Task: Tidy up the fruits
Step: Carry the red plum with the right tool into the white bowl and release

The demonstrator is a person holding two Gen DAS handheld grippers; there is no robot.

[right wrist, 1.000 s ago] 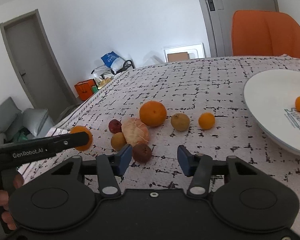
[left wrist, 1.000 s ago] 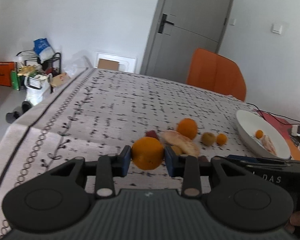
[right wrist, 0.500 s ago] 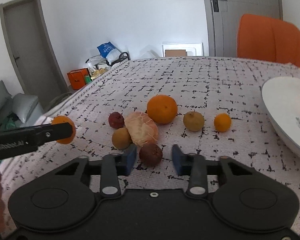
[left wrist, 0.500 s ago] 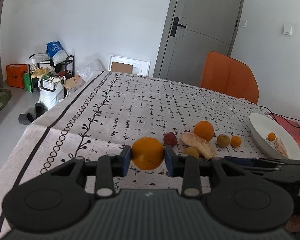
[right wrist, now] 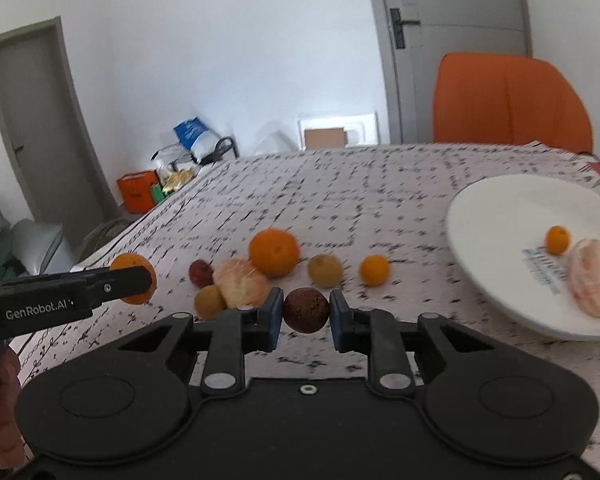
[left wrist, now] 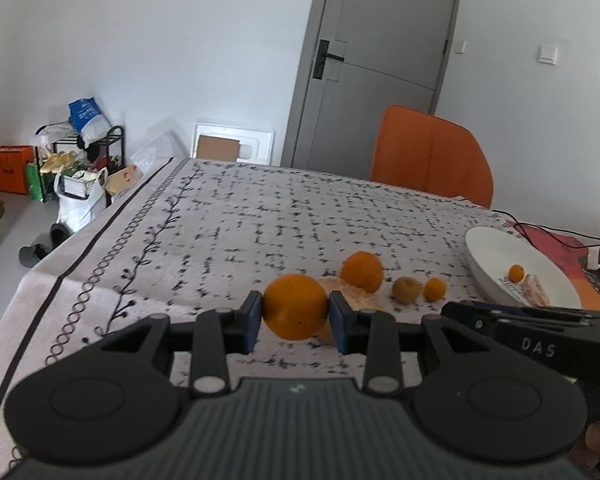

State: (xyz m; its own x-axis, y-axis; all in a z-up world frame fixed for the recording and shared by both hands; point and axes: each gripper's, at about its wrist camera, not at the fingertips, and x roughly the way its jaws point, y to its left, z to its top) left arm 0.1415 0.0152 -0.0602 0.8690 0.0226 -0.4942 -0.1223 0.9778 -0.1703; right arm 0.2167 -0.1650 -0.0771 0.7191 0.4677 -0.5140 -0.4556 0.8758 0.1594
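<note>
While the left hand-held gripper (left wrist: 295,316) clamps an orange (left wrist: 295,306), the right hand-held gripper (right wrist: 305,317) pinches a round brown fruit (right wrist: 305,310); white plate (right wrist: 500,208) at two o'clock.

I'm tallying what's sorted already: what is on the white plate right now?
On the white plate lie a small orange fruit and a peeled citrus segment, beside blue print. The plate's far right edge runs out of frame, so anything there is unseen.
</note>
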